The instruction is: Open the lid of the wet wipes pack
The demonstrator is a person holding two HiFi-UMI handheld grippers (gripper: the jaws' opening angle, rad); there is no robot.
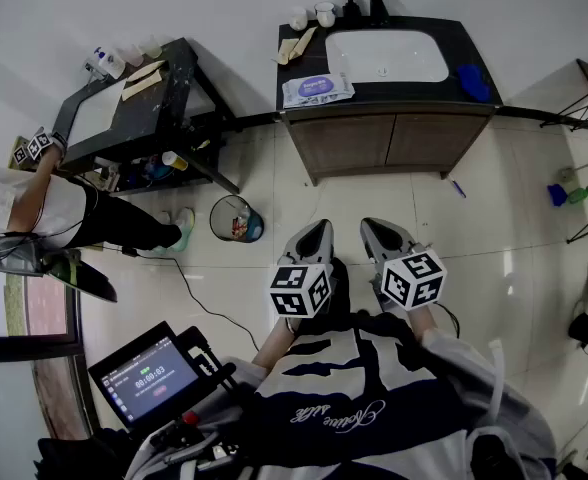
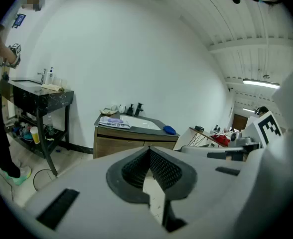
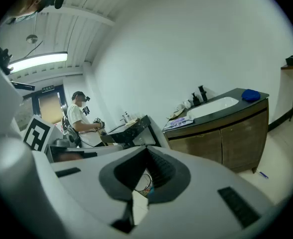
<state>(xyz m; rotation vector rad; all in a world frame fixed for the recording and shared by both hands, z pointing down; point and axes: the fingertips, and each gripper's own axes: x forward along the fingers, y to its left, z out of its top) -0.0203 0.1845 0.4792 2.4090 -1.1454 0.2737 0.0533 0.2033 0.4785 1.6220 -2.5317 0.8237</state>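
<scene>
Here, left claw (image 1: pixel 319 230) and right claw (image 1: pixel 372 228) sit closed, empty.

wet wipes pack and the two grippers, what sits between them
Head view: only bare floor tiles and the cabinet front; the wet wipes pack lies on its countertop.

The wet wipes pack (image 1: pixel 317 90) lies on the counter (image 1: pixel 414 93).

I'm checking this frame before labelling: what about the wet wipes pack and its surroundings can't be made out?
- Wet wipes pack lid: too small in every view to tell open from shut.
- Waste bin: right gripper view, mostly hidden behind the right gripper.
- Second person: head view, cut off by the left edge.
- Screen: head view, text too small.
</scene>
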